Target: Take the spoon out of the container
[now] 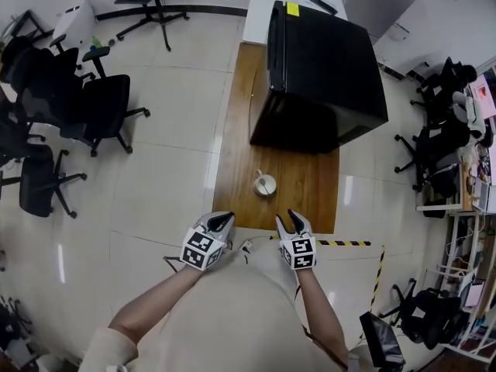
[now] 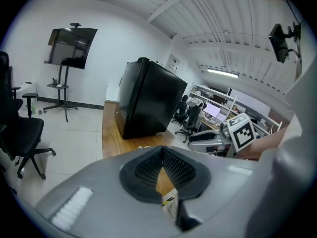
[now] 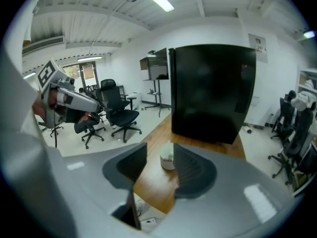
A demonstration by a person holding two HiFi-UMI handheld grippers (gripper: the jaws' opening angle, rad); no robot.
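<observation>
A small white container (image 1: 265,184) stands on the wooden table (image 1: 310,192) near its front edge; a thin spoon handle seems to rise from its rim, too small to be sure. In the right gripper view the container (image 3: 167,159) shows in the gap between the jaws, some way ahead. My right gripper (image 1: 290,220) hovers open just short of the table edge, holding nothing. My left gripper (image 1: 221,222) hangs to its left, off the table's front corner, with its tips together and nothing in them (image 2: 162,152).
A big black cabinet (image 1: 322,76) fills the far half of the table. Black office chairs (image 1: 93,107) stand on the tiled floor at the left. Yellow-black tape (image 1: 345,243) marks the floor by the table's front edge. A cable (image 1: 246,246) lies below the grippers.
</observation>
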